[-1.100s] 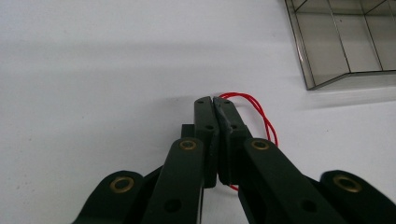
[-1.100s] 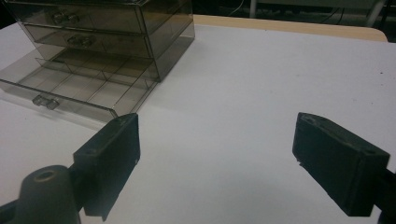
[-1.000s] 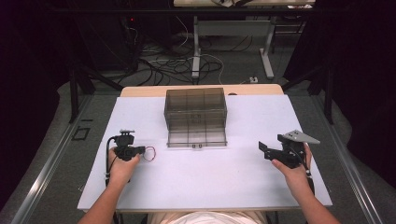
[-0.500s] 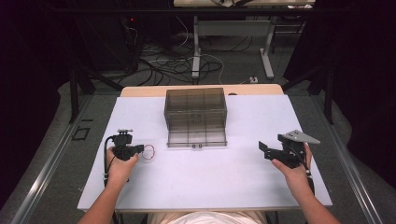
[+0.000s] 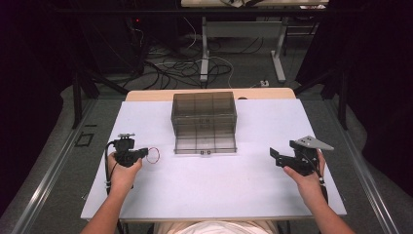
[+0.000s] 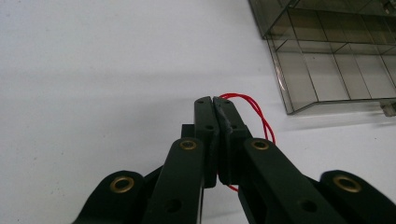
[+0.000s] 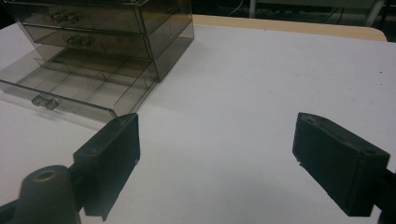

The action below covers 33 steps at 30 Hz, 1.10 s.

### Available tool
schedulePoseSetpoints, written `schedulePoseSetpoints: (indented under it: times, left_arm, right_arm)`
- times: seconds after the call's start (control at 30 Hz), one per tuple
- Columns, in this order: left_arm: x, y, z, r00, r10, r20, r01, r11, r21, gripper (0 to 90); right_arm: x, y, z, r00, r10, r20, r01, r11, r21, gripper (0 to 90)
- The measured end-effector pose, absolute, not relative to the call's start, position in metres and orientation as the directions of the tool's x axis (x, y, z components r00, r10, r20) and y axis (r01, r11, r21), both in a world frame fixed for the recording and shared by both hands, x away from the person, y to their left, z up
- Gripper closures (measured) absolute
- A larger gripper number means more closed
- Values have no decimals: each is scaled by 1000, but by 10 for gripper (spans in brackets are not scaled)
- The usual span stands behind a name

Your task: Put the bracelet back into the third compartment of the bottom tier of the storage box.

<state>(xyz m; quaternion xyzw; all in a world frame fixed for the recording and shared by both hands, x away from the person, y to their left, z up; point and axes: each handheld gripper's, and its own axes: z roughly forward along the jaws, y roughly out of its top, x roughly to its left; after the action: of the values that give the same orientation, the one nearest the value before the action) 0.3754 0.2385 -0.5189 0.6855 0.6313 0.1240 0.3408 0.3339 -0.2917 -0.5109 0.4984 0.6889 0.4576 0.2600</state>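
A thin red band (image 5: 154,155) loops out from the tips of my left gripper (image 5: 145,153) at the left of the white table. In the left gripper view the jaws are pressed together with the red band (image 6: 254,106) pinched between them, so the left gripper (image 6: 214,100) is shut on it, close above the table. A smoky clear drawer unit (image 5: 204,111) stands at the table's middle back, its bottom drawer (image 5: 205,142) pulled out toward me. My right gripper (image 5: 274,155) hovers at the right, open and holding nothing. The right gripper view has its jaws wide apart around the right gripper's middle (image 7: 217,140), with the drawer unit (image 7: 107,21) to the upper left.
The white table top (image 5: 219,185) ends at a wooden strip (image 5: 146,95) behind the unit. The open drawer (image 7: 79,86) is divided into several compartments. Cables and table legs (image 5: 204,53) lie on the floor beyond the table.
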Motion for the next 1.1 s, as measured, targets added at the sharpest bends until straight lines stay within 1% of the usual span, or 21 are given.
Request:
schedulePoseSetpoints:
  times: [0.1,0.63,1.1]
  left_arm:
    - [374,239,-517,179,948,-262,785,23,619,893]
    - [370,231,-512,202,949,-240,743,12,669,893]
    - [364,223,-503,218,944,-249,702,25,711,893]
  right_arm:
    - [334,-292,-511,-371,924,92,446,90,891,145]
    - [334,-292,-510,-366,926,94,442,84,893,146]
    - [334,-292,-510,-365,927,90,441,87,893,145]
